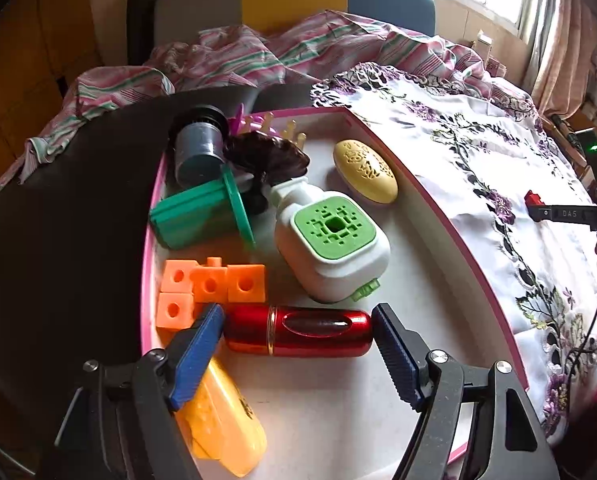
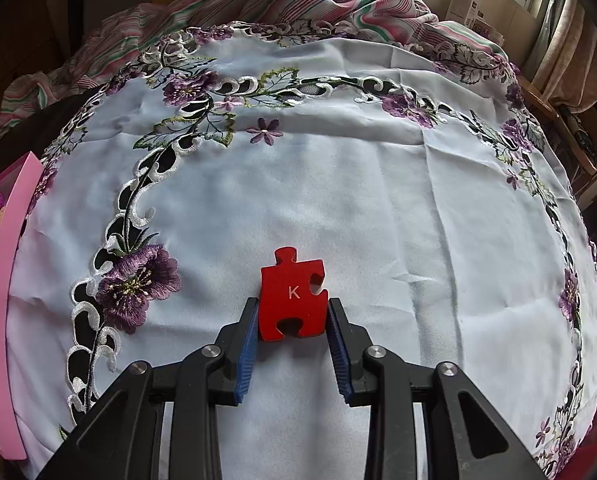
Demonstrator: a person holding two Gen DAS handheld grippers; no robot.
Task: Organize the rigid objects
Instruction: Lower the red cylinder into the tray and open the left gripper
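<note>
My left gripper (image 1: 298, 332) is open over a pink-rimmed tray (image 1: 450, 232). A shiny red cylinder (image 1: 298, 330) lies crosswise between its blue pads, one at each end; I cannot tell whether they touch it. My right gripper (image 2: 292, 320) is shut on a red puzzle piece marked K (image 2: 292, 296), held flat just above the embroidered white cloth (image 2: 338, 184). In the left wrist view the right gripper (image 1: 538, 206) shows at far right with the red piece (image 1: 534, 199) in its tip.
In the tray lie orange cubes (image 1: 210, 284), an orange case (image 1: 226, 416), a green-and-white device (image 1: 334, 244), a green spool (image 1: 206, 216), a dark cylinder (image 1: 196, 148), a yellow oval (image 1: 366, 170). Striped bedding (image 1: 258, 56) is behind. The tray's pink edge (image 2: 2, 280) lies left of the cloth.
</note>
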